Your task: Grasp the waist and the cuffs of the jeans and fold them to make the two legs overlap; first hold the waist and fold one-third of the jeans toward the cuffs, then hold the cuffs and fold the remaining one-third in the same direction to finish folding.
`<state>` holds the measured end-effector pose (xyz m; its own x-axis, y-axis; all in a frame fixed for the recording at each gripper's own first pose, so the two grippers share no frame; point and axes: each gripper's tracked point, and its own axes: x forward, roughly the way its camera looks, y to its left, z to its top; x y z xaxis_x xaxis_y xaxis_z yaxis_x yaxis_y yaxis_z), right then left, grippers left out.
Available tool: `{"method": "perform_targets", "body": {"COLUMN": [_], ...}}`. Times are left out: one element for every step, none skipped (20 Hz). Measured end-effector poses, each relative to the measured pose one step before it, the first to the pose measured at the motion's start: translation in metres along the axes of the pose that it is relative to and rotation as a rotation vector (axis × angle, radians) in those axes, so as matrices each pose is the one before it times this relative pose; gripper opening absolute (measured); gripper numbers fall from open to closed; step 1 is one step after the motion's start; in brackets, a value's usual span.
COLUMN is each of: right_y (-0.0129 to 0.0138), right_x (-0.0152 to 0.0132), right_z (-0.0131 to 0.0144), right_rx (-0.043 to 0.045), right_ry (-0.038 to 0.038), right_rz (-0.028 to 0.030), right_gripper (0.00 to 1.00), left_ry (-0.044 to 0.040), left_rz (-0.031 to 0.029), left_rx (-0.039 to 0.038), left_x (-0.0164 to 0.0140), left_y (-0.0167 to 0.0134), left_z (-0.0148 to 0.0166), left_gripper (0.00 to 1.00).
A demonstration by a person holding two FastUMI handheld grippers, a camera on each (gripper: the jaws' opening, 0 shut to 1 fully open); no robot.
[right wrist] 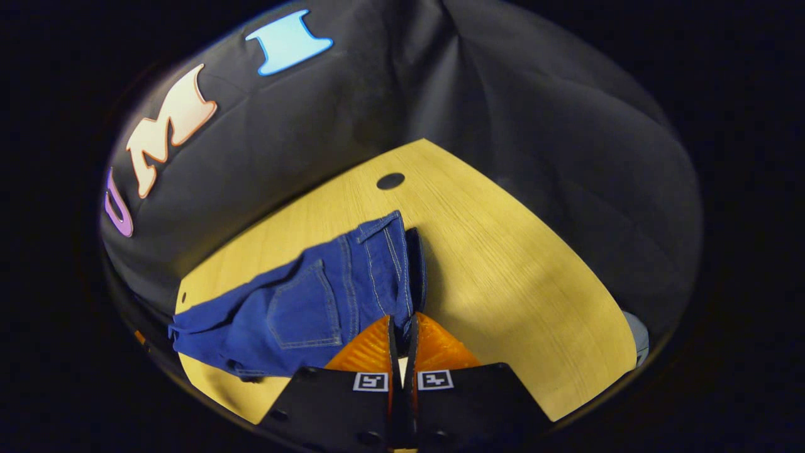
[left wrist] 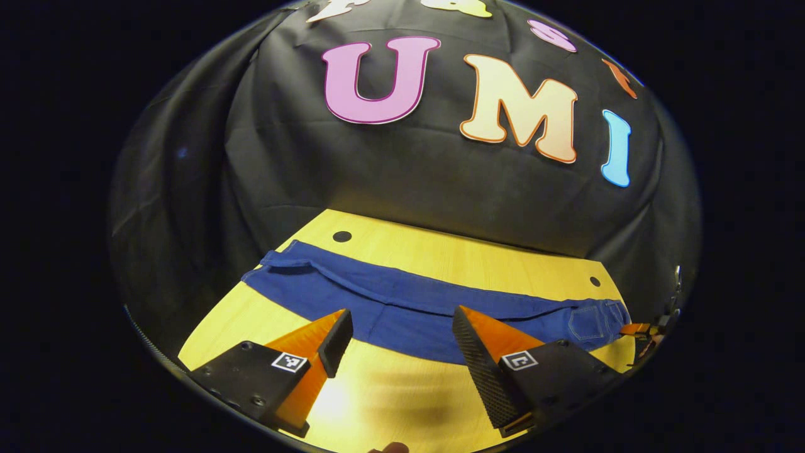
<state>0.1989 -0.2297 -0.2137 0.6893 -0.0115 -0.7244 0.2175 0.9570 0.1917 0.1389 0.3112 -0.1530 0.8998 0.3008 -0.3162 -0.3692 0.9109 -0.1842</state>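
Left gripper view: the left gripper [left wrist: 402, 333] is spread wide, holding nothing, poised over the near edge of the jeans [left wrist: 409, 302]. The jeans lie flat across the table [left wrist: 440, 251], legs overlapped, waist at the right end, where the right gripper [left wrist: 635, 329] meets it.

Right gripper view: the right gripper [right wrist: 400, 327] is nearly closed, its fingers pinching the jeans' [right wrist: 314, 302] waistband. From there the jeans run left across the table [right wrist: 503, 251], back pocket up.

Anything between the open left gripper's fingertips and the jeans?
Nothing: in the left gripper view, the left gripper reaches the jeans over bare table.
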Motion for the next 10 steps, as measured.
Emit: {"method": "perform_targets", "body": {"right_y": [0.01348,0.01379,0.01434,0.01612,0.0176,0.01786,0.01909,0.02206,0.02252,0.02335], "right_x": [-0.00912,-0.00765,-0.00922,-0.00963,-0.00911,-0.01226,-0.0069,-0.00514,-0.00385,-0.0017], "right_z": [0.00723,0.00678,0.00558,0.00582,0.0045,0.00275,0.00396,0.00277,0.00198,-0.00173], "right_rx": [0.01115,0.00635,-0.00463,-0.00871,-0.01332,-0.0146,-0.01316,-0.00994,-0.00742,-0.00839], "right_ry": [-0.0238,-0.03013,-0.02637,-0.02763,-0.02338,-0.02323,-0.01756,-0.01468,-0.01459,-0.00808], "right_rz": [0.01447,0.00919,0.00692,0.00379,0.0062,0.0054,0.00598,0.00942,0.0128,0.01659], "right_gripper": [0.03,0.02,0.02,0.02,0.02,0.02,0.02,0.02,0.02,0.03], "left_ry": [-0.00326,0.00002,0.00278,0.00963,0.01361,0.01306,0.01267,0.01385,0.00647,0.00854], "left_rz": [-0.01819,-0.02422,-0.02438,-0.01848,-0.013,-0.00785,-0.00877,-0.01526,-0.0165,-0.01271], "left_rx": [-0.00774,-0.00661,-0.00251,0.0075,0.01883,0.0232,0.01906,0.01061,0.00049,-0.00094], "left_x": [0.00152,0.00243,0.00393,0.00515,0.00562,0.00291,0.00418,0.00313,0.00273,0.00265], "left_y": [0.00178,0.00202,0.00451,0.00661,0.0133,0.01209,0.00783,0.00723,0.0076,0.00791], "left_z": [0.00035,0.00029,-0.00033,-0.00064,-0.00388,-0.00285,-0.00415,-0.00223,-0.0011,-0.00124], "left_gripper": [0.96,0.96,0.96,0.96,0.96,0.97,0.96,0.97,0.97,0.96]}}
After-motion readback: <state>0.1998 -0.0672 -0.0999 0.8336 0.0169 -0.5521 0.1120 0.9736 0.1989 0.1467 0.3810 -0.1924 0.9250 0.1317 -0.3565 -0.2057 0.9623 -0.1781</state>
